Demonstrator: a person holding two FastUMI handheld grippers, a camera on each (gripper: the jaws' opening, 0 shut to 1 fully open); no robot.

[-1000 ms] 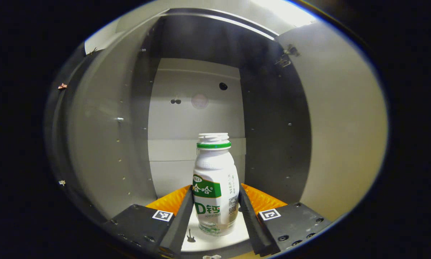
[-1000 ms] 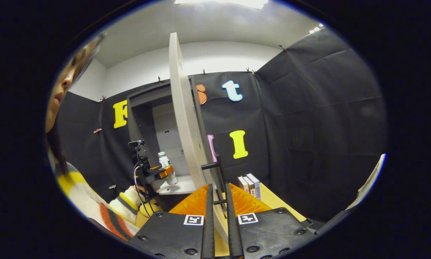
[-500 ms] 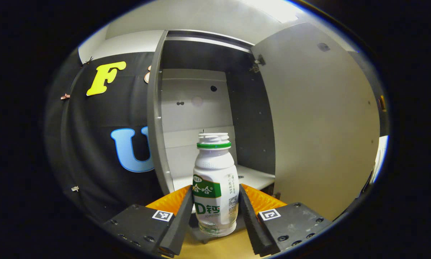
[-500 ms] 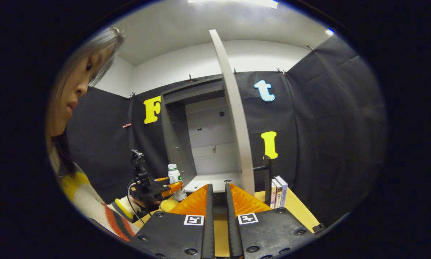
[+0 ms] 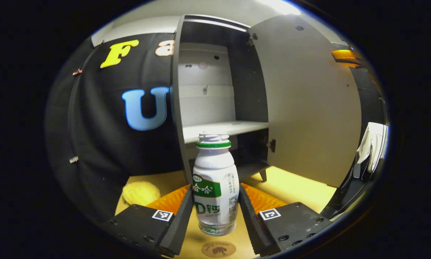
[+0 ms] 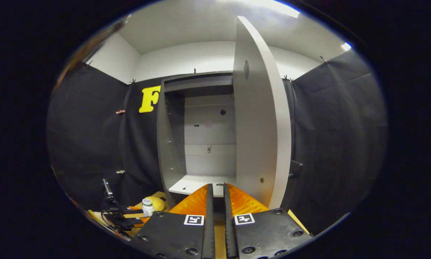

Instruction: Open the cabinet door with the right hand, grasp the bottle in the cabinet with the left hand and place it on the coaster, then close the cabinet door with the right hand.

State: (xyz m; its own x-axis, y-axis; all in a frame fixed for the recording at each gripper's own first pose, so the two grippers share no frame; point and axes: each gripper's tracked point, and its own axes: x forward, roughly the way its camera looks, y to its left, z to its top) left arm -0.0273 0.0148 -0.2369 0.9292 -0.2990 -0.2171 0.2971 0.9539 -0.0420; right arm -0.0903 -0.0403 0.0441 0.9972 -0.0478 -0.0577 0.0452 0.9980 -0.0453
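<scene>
Left hand-held gripper (image 5: 216, 212) clamps both fingers on the upright white bottle (image 5: 215, 187), held above the round coaster (image 5: 219, 249) on the yellow bench (image 5: 294, 185). Behind the bottle stands the cabinet (image 5: 215, 90) with its door (image 5: 309, 104) swung wide and its shelf (image 5: 222, 127) bare. Right hand-held gripper (image 6: 216, 219) is clenched on nothing, facing the door's edge (image 6: 262, 118). A yellow puff (image 5: 140, 192) lies left on the bench.

A yellow fluffy thing (image 5: 140, 192) lies on the tan table (image 5: 294, 185).
</scene>
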